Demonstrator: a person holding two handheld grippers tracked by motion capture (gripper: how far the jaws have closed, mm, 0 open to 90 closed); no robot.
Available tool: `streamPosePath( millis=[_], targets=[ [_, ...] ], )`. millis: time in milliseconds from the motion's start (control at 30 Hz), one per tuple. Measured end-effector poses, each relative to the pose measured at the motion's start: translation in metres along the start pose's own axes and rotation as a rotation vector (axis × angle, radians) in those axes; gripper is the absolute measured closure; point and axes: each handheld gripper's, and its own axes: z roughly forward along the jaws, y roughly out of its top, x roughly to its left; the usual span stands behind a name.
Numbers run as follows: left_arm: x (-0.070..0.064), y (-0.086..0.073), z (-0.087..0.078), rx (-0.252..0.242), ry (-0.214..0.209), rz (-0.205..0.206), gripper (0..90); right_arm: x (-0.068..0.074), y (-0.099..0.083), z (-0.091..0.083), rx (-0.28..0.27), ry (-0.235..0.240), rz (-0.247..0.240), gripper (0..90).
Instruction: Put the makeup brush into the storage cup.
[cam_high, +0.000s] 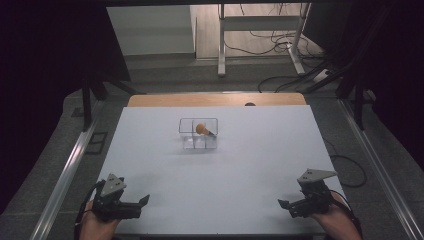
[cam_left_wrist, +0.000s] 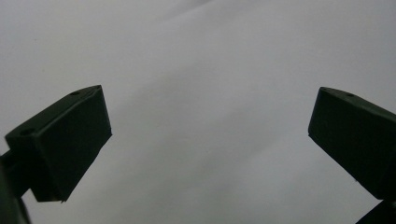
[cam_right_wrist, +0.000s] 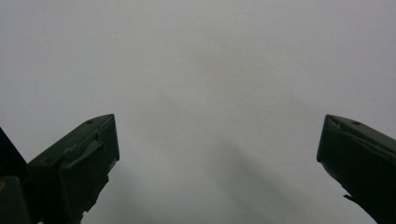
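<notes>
A clear plastic box (cam_high: 198, 134) with inner compartments stands on the white table (cam_high: 240, 165), a little behind its middle. An orange ball-like object (cam_high: 201, 128) lies in the box's back part, with something small and dark beside it. My left gripper (cam_high: 142, 202) rests at the table's front left, held by a hand, jaws apart. My right gripper (cam_high: 284, 205) rests at the front right, jaws apart too. In the left gripper view the left gripper (cam_left_wrist: 210, 126) is open over bare white surface. In the right gripper view the right gripper (cam_right_wrist: 217, 149) is open over the same white surface.
A wooden strip (cam_high: 215, 99) runs along the table's far edge. Metal rails (cam_high: 67, 170) flank the table on both sides. Behind stand a desk frame (cam_high: 260, 35) and loose cables (cam_high: 280, 82) on the floor.
</notes>
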Motion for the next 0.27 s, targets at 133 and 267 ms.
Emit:
streamPosePath(
  millis=[133, 267],
  targets=[
    [0.0003, -0.0002, 0.0001, 0.003, -0.002, -0.002, 0.0, 0.0003, 0.0001, 0.0002, 0.003, 0.001, -0.001, 0.0],
    [-0.0004, 0.001, 0.0017, 0.013, -0.002, -0.001, 0.0, -0.0005, -0.0002, 0.0006, 0.006, 0.0, -0.003, 0.0]
  ],
)
